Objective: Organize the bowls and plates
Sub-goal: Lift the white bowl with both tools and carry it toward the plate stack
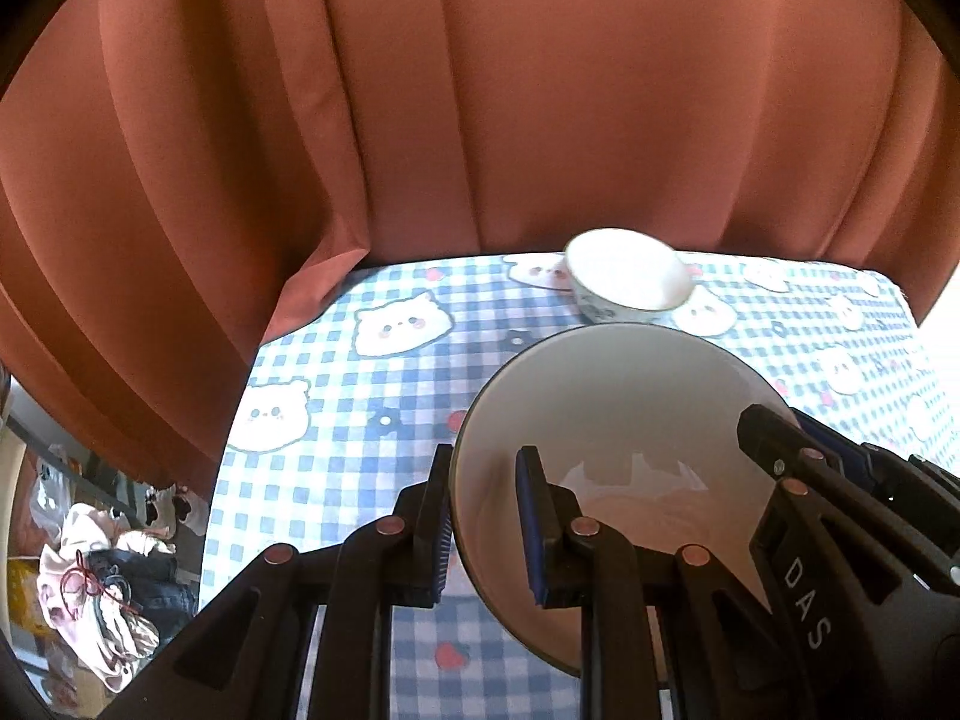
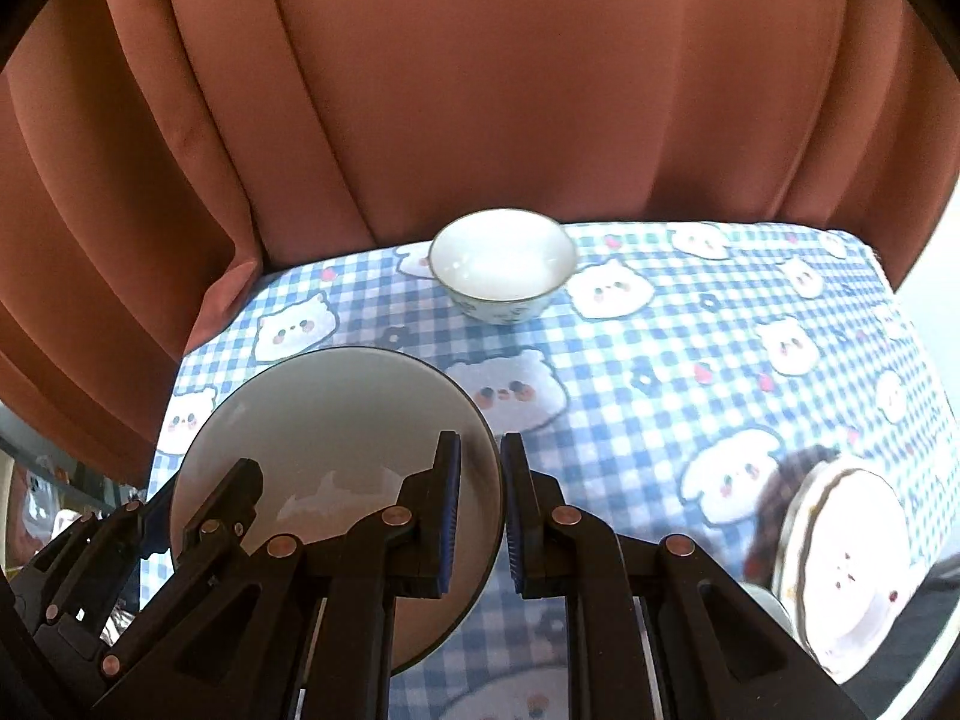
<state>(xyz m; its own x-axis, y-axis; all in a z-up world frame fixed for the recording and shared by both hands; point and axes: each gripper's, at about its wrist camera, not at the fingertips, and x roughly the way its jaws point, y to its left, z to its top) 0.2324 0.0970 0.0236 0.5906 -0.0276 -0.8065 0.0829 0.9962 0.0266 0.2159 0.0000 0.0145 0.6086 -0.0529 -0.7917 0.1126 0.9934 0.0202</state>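
Observation:
A grey-white plate with a dark rim point(image 1: 624, 420) point(image 2: 336, 420) hangs above the checked tablecloth, held on two sides. My left gripper point(image 1: 489, 534) is shut on its left rim, one pad on top and one outside; in the right wrist view the left gripper point(image 2: 192, 498) shows at the plate's far side. My right gripper point(image 2: 480, 516) is shut on the opposite rim, and the right gripper point(image 1: 792, 432) also appears in the left wrist view. A small white bowl with a blue pattern point(image 1: 627, 276) point(image 2: 501, 264) stands upright at the table's far edge.
A rust-coloured curtain point(image 1: 480, 90) hangs right behind the table. The blue checked cloth with animal faces point(image 2: 660, 360) covers the table. A patterned white plate point(image 2: 840, 570) lies at the near right. Clothes and clutter point(image 1: 102, 588) lie on the floor left of the table.

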